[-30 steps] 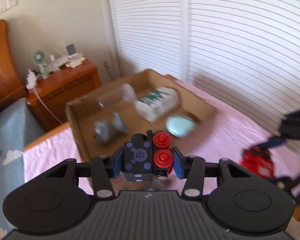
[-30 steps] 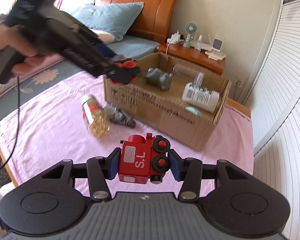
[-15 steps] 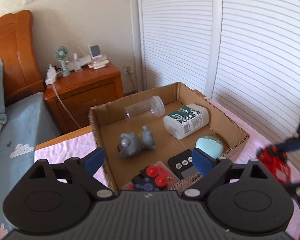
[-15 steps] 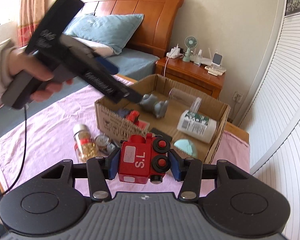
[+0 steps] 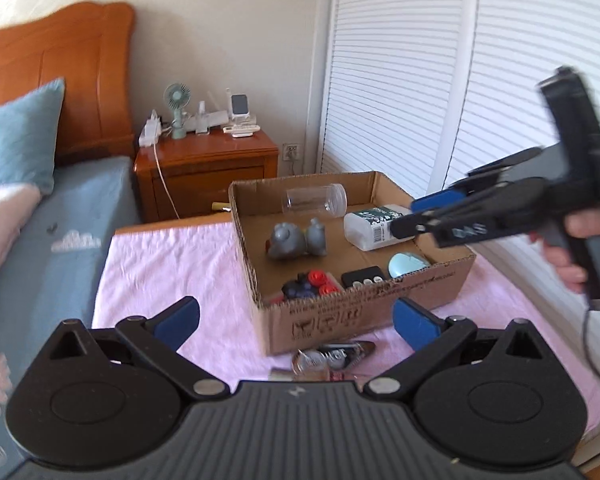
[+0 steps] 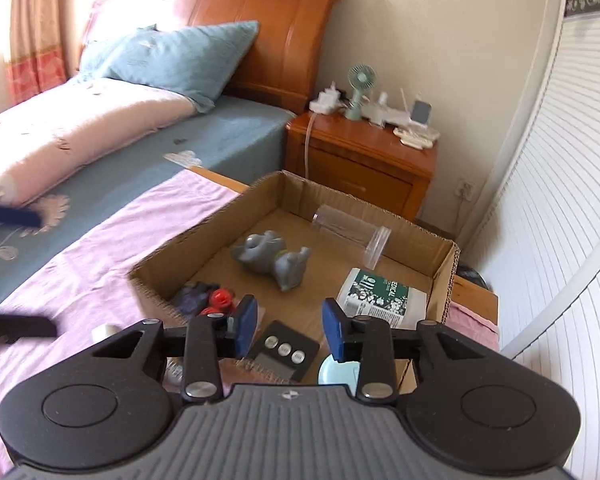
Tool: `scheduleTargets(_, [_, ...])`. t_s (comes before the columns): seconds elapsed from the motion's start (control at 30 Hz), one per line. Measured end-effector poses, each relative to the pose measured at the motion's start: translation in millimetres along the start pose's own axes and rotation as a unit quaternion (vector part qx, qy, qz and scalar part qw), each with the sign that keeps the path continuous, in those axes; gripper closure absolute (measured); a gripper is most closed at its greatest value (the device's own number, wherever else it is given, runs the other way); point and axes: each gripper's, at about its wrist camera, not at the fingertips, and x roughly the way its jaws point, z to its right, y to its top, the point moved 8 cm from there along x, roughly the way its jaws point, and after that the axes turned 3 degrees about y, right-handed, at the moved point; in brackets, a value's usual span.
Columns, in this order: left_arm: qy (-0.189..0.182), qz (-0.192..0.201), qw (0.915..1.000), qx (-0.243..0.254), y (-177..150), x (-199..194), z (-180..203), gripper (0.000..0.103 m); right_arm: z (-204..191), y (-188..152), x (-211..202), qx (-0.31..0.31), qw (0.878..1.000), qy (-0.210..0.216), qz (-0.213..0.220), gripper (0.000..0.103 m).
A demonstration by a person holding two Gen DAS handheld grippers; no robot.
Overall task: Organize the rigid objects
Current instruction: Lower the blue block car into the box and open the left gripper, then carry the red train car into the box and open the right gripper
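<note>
The right gripper (image 6: 288, 330) hangs over the near edge of the brown cardboard box (image 6: 444, 276) with its blue pads spread and nothing between them; half a second ago it was pinching a red toy locomotive marked "S.L", which I cannot find in either present view (probably dropped into the box under the gripper's body, though that is a guess). The left gripper (image 5: 296, 320), likewise spread wide and empty, has pulled back toward 6 o'clock of the box, leaving the dark blue toy engine with red round knobs (image 5: 310, 283) lying inside against the near wall. So two toys seem delivered. That blue engine lies with its long axis roughly 9-to-3 across the left view; which end is its front is too blurred to tell. Beyond it rest a grey toy animal (image 5: 296, 237), a clear plastic jar (image 5: 316, 199) on its side and a white labelled bottle (image 5: 374, 226). Outside, at 6 o'clock of the box on the pink sheet (image 5: 160, 264), small shiny items (image 5: 332, 356) remain to collect.
</note>
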Motion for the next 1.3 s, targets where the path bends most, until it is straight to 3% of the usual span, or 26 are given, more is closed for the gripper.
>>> scheduleTargets(0.23, [0.023,-0.001,0.9996,0.016,-12,-4,-8,0.001,-12,-18,-14,-0.003,1.0,0.02,-0.003,0.044])
scheduleTargets(0.47, [0.013,-0.014,0.9991,0.039,-26,-5,-2,0.001,-53,-66,-30,-0.047,0.993,0.106,-0.03,0.031])
scheduleTargets(0.73, [-0.011,-0.033,0.9983,0.048,-38,-7,12,0.001,-78,-109,0,-0.068,0.983,0.155,-0.077,0.03])
scheduleTargets(1.3, [-0.038,-0.056,0.9965,0.049,-58,-8,26,0.001,-87,-120,20,-0.093,0.975,0.181,-0.087,0.034])
